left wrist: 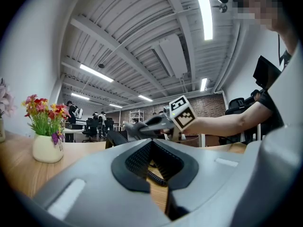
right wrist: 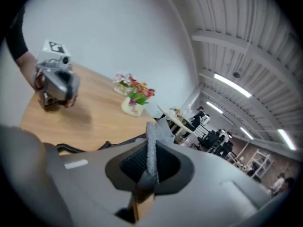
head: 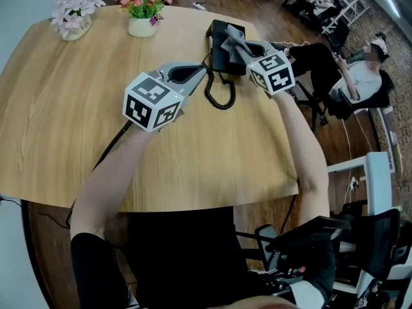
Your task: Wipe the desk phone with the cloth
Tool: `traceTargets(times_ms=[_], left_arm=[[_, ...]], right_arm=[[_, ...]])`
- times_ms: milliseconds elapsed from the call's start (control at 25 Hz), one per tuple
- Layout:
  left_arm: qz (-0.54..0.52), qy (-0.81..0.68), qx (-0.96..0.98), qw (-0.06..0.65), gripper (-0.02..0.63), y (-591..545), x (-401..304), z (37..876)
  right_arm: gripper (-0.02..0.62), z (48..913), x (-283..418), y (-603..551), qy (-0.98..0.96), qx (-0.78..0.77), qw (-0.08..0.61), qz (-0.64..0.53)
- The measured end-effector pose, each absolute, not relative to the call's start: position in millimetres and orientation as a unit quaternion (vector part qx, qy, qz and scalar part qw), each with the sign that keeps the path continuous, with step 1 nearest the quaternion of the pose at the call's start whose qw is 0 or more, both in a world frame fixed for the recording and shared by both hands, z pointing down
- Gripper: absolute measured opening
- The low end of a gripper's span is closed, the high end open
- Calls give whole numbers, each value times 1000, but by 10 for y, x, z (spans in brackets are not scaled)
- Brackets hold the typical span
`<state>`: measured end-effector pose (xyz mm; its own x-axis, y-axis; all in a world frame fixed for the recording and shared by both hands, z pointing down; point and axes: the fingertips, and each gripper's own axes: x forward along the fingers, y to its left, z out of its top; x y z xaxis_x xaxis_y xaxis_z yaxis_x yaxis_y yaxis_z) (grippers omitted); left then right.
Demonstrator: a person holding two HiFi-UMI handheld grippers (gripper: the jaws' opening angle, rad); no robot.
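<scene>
A black desk phone (head: 221, 58) sits at the far right of the round wooden table (head: 96, 108), its coiled cord (head: 219, 96) trailing toward me. My right gripper (head: 241, 47) hovers over the phone, shut on a grey cloth (head: 229, 37); in the right gripper view the cloth (right wrist: 151, 157) is pinched upright between the jaws of that gripper (right wrist: 151, 143). My left gripper (head: 201, 71) floats just left of the phone above the cord, shut with nothing in it. In the left gripper view, past the left gripper (left wrist: 154, 143), I see the right gripper (left wrist: 142, 128) and the phone (left wrist: 117, 137).
Two flower pots stand at the table's far edge: pink blooms (head: 76, 17) and red-yellow blooms (head: 143, 8). A black cable (head: 114, 140) runs across the table toward me. A seated person (head: 360, 76) and office chairs are off to the right.
</scene>
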<state>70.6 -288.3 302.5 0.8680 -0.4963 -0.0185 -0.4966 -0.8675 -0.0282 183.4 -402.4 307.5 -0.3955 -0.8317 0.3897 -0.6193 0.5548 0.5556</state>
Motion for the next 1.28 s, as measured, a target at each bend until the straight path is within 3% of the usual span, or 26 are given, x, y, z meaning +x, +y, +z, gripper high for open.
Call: traceTargets(times_ms=[160,320,560,1280], left_arm=[[3,252,-968,14,3,-2877,737,3044],[-1,244,-970,10,3,-2877,755,3072],[0,239,-971,10,3,-2864,760,3054],[1,246,-969,12,3,-2874,732,3057]], right_arm=[[20,2744,2162,-4638,-802,515,270,-133],[20,2778,2192,-5076,-793,539,261,-116],[20,3096,2077,-5203,-782,514,327,-132],[20,3914,1771,-3414,-814,312,460,-167]])
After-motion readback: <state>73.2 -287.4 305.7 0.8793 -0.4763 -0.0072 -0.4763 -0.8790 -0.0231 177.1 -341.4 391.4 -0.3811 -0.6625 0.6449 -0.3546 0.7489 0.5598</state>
